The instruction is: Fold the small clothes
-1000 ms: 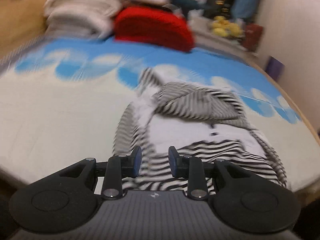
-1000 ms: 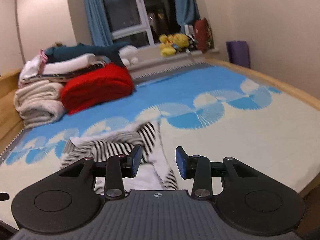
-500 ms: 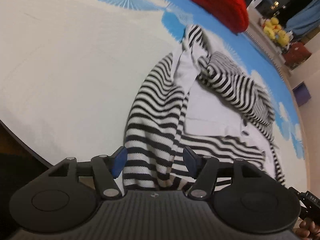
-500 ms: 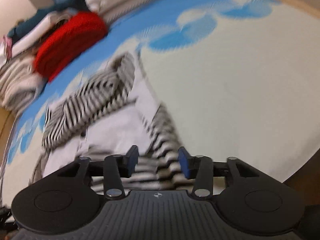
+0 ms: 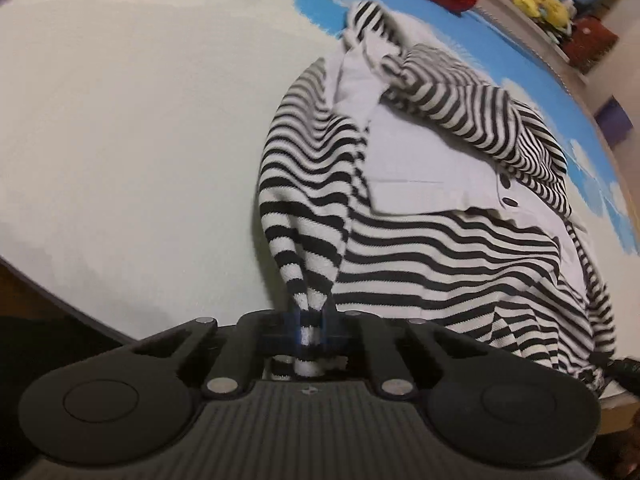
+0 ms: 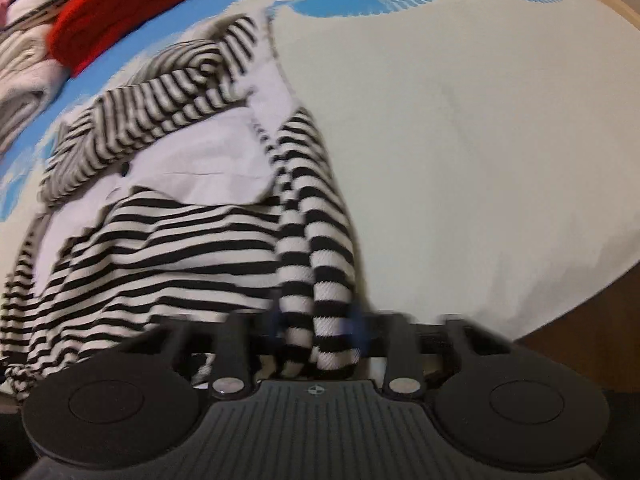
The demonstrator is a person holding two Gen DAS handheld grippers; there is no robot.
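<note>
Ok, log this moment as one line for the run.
left gripper: closing on striped garment hem | right gripper: closing on hem | garment unfolded on bed

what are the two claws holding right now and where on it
Both are closing on the striped top. The left claw pinches a bunched bit of its near hem at one corner, and the right claw has the near hem at the other corner.

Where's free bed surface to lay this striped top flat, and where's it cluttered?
Free: pale bedspread left of the striped top, and pale bedspread right of it in the right wrist view, both out to the near bed edge. Crowded: far end, with red knit and folded stack.
</note>
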